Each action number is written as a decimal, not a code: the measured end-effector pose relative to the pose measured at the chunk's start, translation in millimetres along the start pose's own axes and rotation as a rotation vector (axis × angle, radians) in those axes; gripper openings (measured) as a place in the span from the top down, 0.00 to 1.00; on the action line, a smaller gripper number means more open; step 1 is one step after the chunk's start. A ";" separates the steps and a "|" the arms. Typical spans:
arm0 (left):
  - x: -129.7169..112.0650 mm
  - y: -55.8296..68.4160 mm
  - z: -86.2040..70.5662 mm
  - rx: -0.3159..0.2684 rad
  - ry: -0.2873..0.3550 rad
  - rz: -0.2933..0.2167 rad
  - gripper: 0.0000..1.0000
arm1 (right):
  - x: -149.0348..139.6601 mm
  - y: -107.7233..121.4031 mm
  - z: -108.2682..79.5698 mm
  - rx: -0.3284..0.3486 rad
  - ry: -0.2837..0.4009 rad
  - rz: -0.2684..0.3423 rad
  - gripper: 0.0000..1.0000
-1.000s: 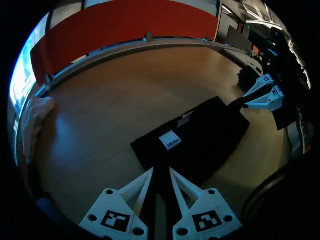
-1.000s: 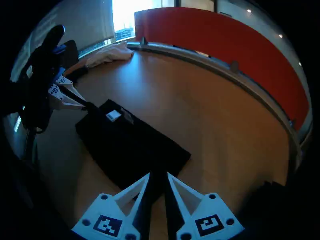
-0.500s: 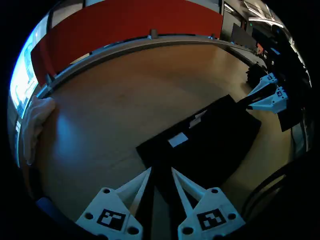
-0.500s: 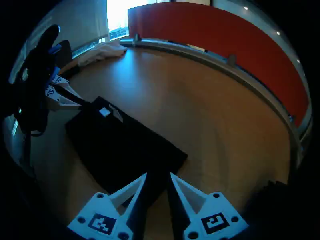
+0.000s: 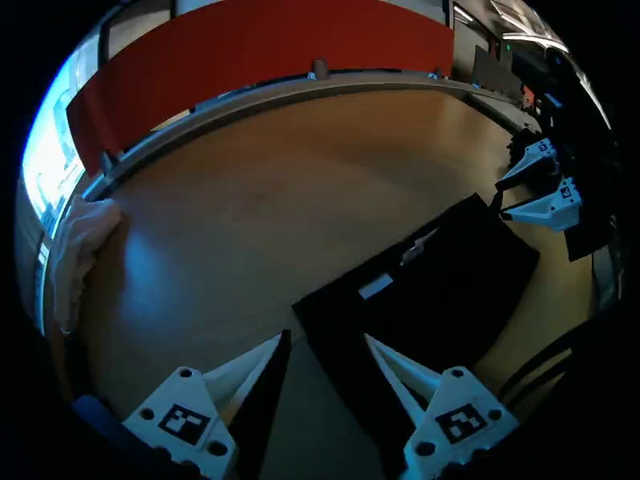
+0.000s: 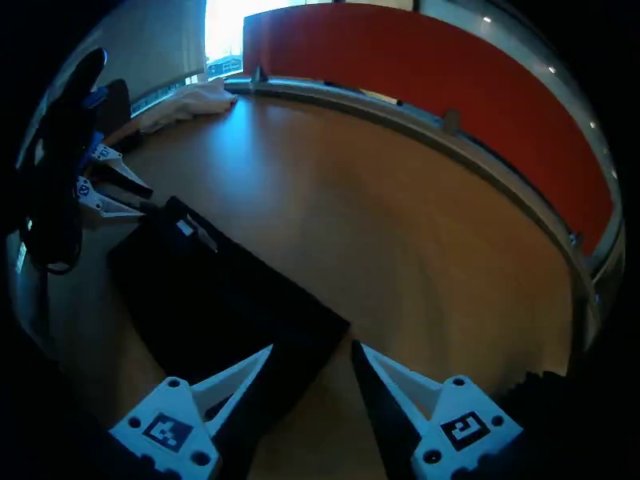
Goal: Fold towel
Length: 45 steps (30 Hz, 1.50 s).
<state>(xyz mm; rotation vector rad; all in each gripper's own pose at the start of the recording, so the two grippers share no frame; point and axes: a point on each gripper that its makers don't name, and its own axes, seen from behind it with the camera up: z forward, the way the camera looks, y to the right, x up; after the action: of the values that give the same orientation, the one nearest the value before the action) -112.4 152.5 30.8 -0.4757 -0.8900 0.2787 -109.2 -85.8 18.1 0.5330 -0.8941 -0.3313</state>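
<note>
— Starting with the biggest thing: what carries it all?
— The wooden counter (image 5: 264,184) (image 6: 360,216), with a curved far edge. A red panel (image 5: 264,48) (image 6: 448,72) stands along that edge.

— And the towel?
— The black towel (image 5: 432,280) (image 6: 216,296) lies flat on the counter as a folded rectangle, stretched between the two grippers. In the left gripper view its near corner reaches in between that gripper's own fingers. In the right gripper view the opposite corner does the same.

— Anything else lying about?
— A white cloth (image 5: 80,240) (image 6: 188,100) is bunched at the far edge of the counter by the window, well apart from the towel.

— How do the grippers stand?
— The left hand-held gripper (image 5: 326,340) (image 6: 149,201) has its fingers spread wide. The towel corner sits in the gap, closer to one finger, and is not pinched. The right hand-held gripper (image 6: 312,348) (image 5: 502,198) is spread the same way, with the towel edge in the gap. Seen from across, each one is at a corner of the towel with its fingers parted.

— Smallest thing?
— A white tag (image 5: 376,286) (image 6: 186,227) on top of the towel, near the left gripper's end.
</note>
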 end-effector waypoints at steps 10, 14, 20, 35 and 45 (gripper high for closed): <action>8.4 -18.0 -0.2 0.055 0.015 -0.024 0.02 | 3.4 16.1 4.1 -0.051 0.012 -0.004 0.03; 12.9 -21.3 -2.5 0.066 0.025 -0.025 0.02 | 6.0 18.6 3.8 -0.057 0.020 0.003 0.02; 13.0 -20.5 -5.9 0.068 0.027 -0.032 0.02 | 7.1 16.5 -1.6 -0.049 0.029 0.013 0.00; -16.6 -5.1 -30.1 0.064 0.018 -0.082 0.02 | -17.9 -4.2 -32.6 -0.026 0.041 0.034 0.00; -39.6 7.1 -45.8 0.058 0.007 -0.130 0.02 | -32.8 -15.5 -52.4 -0.027 0.049 0.043 0.00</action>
<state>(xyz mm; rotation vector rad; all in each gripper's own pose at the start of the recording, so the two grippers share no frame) -100.0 129.0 -24.1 -0.3631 -0.8992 0.1837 -87.1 -67.0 -38.6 0.4939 -0.8516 -0.2901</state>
